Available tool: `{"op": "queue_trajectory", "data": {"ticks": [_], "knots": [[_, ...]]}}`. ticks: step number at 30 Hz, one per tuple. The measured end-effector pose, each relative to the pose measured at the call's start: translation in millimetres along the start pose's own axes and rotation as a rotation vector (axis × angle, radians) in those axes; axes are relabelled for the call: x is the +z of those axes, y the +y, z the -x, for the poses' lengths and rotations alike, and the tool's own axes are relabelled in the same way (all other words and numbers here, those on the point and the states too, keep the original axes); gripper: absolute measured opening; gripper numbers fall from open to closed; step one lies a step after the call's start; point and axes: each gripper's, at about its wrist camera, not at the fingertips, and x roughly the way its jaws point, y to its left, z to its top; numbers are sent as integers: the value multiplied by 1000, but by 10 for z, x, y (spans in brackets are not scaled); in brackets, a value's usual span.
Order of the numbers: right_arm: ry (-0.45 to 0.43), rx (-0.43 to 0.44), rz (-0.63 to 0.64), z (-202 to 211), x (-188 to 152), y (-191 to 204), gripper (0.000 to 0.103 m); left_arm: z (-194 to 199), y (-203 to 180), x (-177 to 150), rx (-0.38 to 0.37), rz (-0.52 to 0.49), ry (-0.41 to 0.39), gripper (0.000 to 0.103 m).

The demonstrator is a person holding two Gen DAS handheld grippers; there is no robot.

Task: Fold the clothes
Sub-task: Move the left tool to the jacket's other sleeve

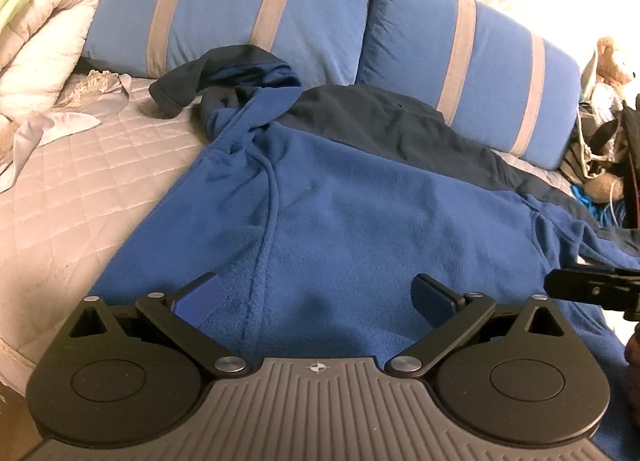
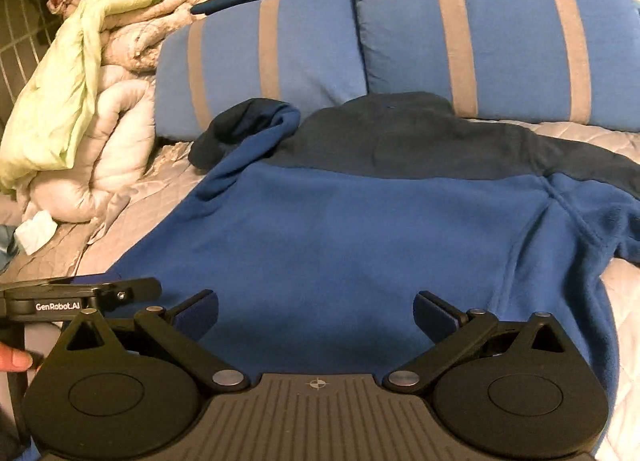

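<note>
The left gripper (image 1: 316, 297) is at the bottom of its own view, and its two fingers are spread wide apart with nothing between them. The right gripper (image 2: 316, 313) looks the same in its view: fingers wide apart, holding nothing. Each gripper's lower body is cut off by the bottom edge of the picture.

In the left view, a bit of the right gripper pokes in at 3 o'clock, mostly cut off. In the right view, the left gripper shows at 9 o'clock, with a fingertip of a hand (image 2: 14, 361) just below it. The rest of that hand is hidden.

The blue fleece top (image 1: 360, 213) lies spread flat on the bed (image 1: 92, 181), right under and in front of both sets of fingers. I cannot tell if the fingers touch the cloth. Its near hem is hidden behind the grippers.

Farther off, the top has a dark navy band (image 2: 420, 141) across the shoulders. One sleeve (image 1: 192, 81) is bunched up at 11 o'clock, so its shape is hard to make out. The other sleeve runs off toward 3 o'clock and gets cut off.

Past that, two blue striped pillows (image 2: 500, 33) stand at 12 o'clock. A pile of puffy bedding (image 2: 100, 109) sits at 10 o'clock.
</note>
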Motion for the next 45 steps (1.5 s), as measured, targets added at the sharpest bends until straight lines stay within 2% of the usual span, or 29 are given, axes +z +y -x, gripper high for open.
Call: {"op": "queue_trajectory", "data": {"ticks": [7, 15, 18, 21, 26, 30, 35, 42, 45], "knots": [[47, -30, -39, -129, -5, -55, 103, 19, 43, 7, -11, 25, -5, 103], [61, -132, -142, -143, -66, -182, 103, 22, 72, 17, -19, 29, -5, 103], [45, -145, -186, -105, -96, -254, 103, 116, 186, 9, -39, 98, -68, 103], [41, -131, -212, -92, -114, -304, 103, 220, 393, 105, -141, 206, -108, 103], [42, -122, -214, -91, -121, -300, 103, 294, 567, 613, -175, 145, -191, 103], [44, -115, -210, -102, -119, -289, 103, 122, 791, 967, -129, 129, -225, 103], [33, -100, -228, -93, -137, -309, 103, -288, 1123, 1211, -48, 156, -182, 103], [61, -67, -215, -145, -126, -301, 103, -839, 1494, 1482, 116, 118, -146, 103], [88, -57, -213, -193, -114, -301, 102, -1080, 1624, 1540, 162, 101, -145, 102]]}}
